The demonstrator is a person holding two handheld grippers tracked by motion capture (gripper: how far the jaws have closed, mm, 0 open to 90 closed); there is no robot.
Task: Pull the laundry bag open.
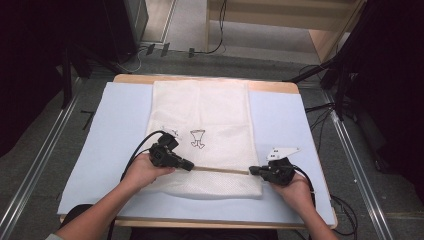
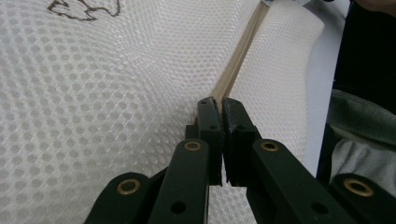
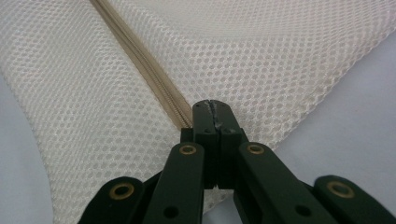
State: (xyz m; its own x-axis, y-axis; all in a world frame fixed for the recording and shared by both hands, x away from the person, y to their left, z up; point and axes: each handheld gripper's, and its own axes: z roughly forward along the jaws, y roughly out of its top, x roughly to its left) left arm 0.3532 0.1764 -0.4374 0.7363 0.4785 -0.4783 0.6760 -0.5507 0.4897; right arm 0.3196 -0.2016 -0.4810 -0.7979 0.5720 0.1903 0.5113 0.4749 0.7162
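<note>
A white mesh laundry bag (image 1: 200, 135) is laid flat on the desk (image 1: 285, 130). Its zipper (image 1: 220, 170) is stretched along the near edge between the left claw (image 1: 189, 165) and the right claw (image 1: 252, 170); each is clamped together on an end of it. How much remains to be zipped cannot be told.

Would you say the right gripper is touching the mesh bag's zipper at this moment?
Touching. In the right gripper view, the right gripper has its jaws shut on the end of the zipper of the mesh bag, with no gap between them.
</note>
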